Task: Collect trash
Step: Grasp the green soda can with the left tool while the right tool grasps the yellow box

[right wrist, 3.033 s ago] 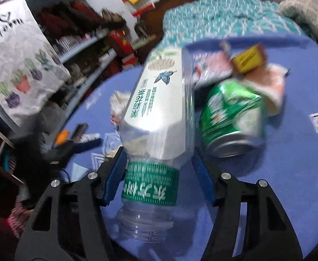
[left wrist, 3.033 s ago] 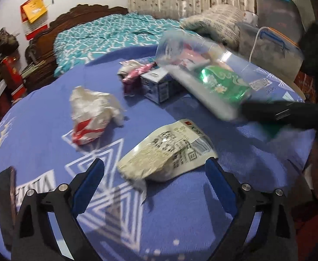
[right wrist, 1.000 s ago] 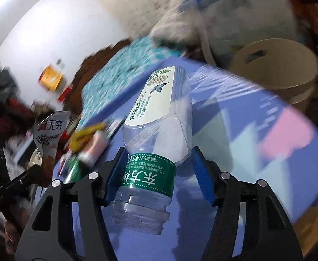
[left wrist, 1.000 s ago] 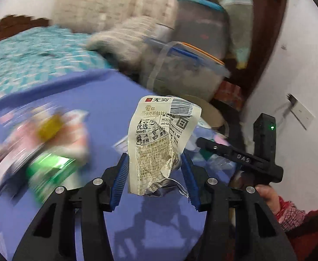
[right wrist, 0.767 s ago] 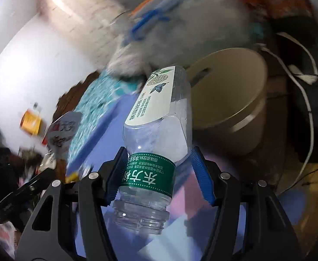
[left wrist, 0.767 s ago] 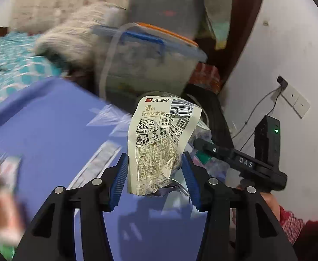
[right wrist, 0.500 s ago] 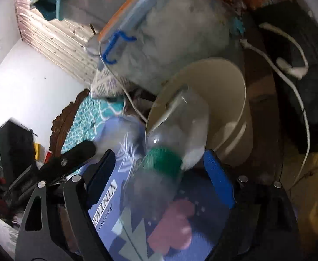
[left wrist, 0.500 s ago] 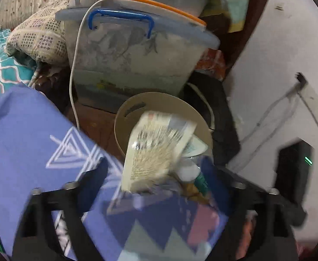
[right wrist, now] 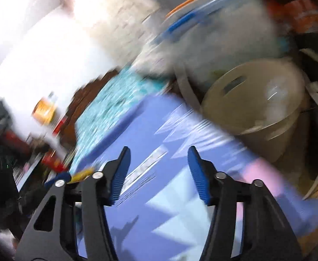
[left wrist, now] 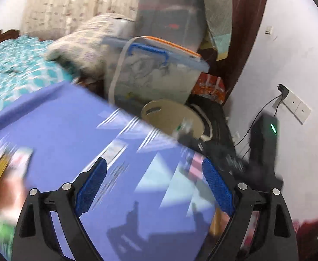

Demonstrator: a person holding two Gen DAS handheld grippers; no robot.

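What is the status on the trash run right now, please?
Left gripper open, empty. Right gripper empty, its fingers have just been closing on nothing. Beige bin beside blue tablecloth, something pale inside. More trash at left, blurred.

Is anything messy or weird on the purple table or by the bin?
Nothing looks spilled or broken. Some trash lies at the left edge of the purple tablecloth, too blurred to name. The beige bin stands upright beside the table. Both the left gripper and right gripper are empty.
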